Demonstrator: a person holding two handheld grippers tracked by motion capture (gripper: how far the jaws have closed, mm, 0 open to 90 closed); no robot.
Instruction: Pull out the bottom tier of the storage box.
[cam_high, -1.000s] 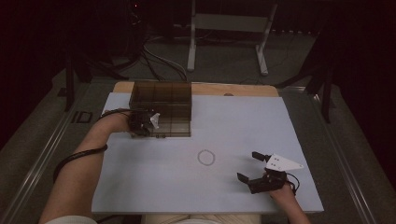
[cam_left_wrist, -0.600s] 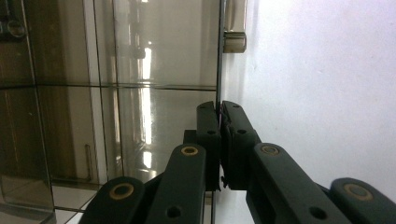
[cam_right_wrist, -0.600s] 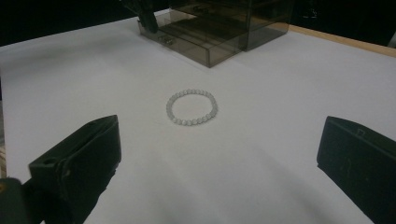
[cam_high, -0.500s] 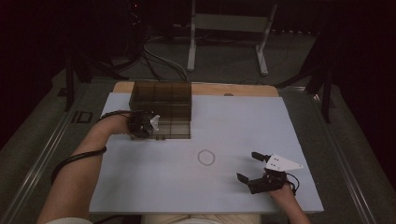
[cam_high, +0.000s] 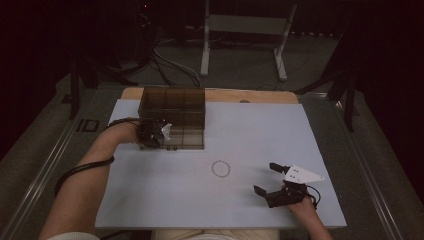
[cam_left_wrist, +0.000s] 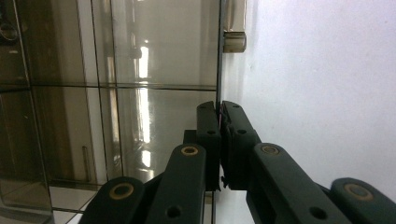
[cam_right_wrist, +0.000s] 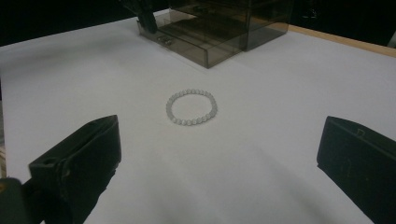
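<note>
A smoky clear box (cam_high: 175, 107) with inner compartments stands at the back left of the white mat. My left gripper (cam_high: 154, 133) is at its front left corner. In the left gripper view, the left gripper (cam_left_wrist: 219, 109) is shut on a thin clear pane edge of the box (cam_left_wrist: 154, 70). A pale bead bracelet (cam_high: 213, 169) lies flat on the mat's middle. My right gripper (cam_high: 265, 178) rests open to the right of it, apart from it. In the right gripper view the bracelet (cam_right_wrist: 187, 122) lies ahead of the wide-spread jaws of the right gripper (cam_right_wrist: 219, 161), with nothing between them.
A small metal fitting (cam_left_wrist: 234, 41) sits on the box's edge further along. The white mat (cam_high: 260, 130) lies on a wooden table whose edge (cam_high: 260, 96) shows at the back. A metal stand (cam_high: 240, 30) and cables lie on the floor beyond.
</note>
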